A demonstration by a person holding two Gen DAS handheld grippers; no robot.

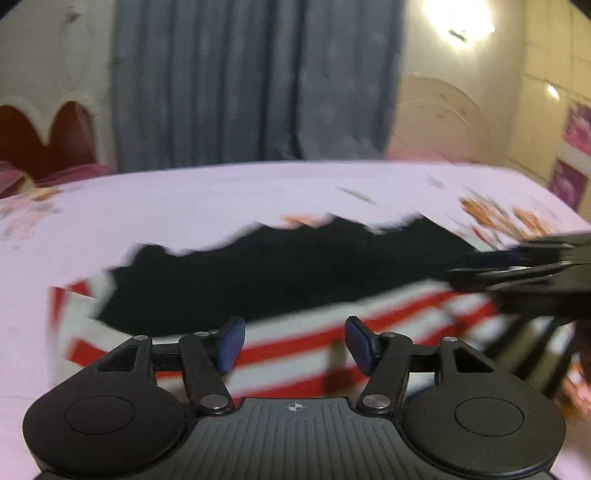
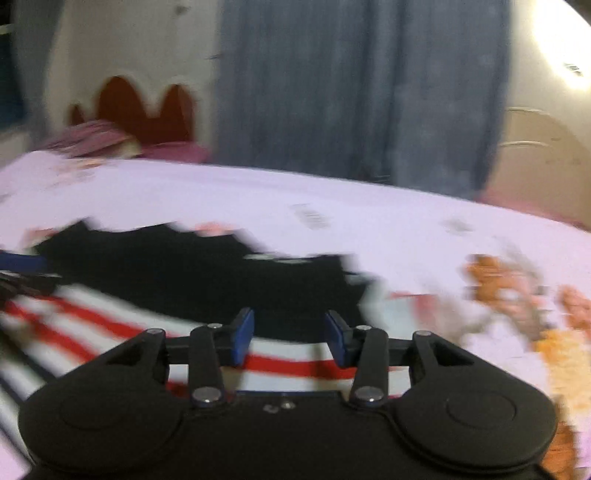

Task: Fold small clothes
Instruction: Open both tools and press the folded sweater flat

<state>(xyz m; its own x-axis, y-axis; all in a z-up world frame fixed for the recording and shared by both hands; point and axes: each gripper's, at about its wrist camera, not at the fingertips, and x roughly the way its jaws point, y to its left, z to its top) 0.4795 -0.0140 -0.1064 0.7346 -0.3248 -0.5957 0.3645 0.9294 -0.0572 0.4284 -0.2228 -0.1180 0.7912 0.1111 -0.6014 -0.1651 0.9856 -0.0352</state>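
Observation:
A small garment lies flat on the bed, its far part black (image 1: pixel 280 269) and its near part red and white stripes (image 1: pixel 388 314). My left gripper (image 1: pixel 294 339) hovers over the striped near edge, its blue pads apart with nothing between them. The right gripper (image 1: pixel 476 266) comes in from the right edge at the garment's right side. In the right wrist view the same black part (image 2: pixel 192 273) and stripes (image 2: pixel 92 317) show, blurred. My right gripper (image 2: pixel 289 334) is open over the striped edge and holds nothing. The left gripper (image 2: pixel 22 273) shows at the left border.
The bed has a pale lilac sheet (image 1: pixel 221 199) with orange cartoon prints (image 2: pixel 517 291) at the right. Behind it hang a grey-blue curtain (image 1: pixel 255 81) and a red-brown scalloped headboard (image 2: pixel 144 110) with pink pillows (image 2: pixel 99 140). A bright lamp (image 1: pixel 458 18) glares at the top right.

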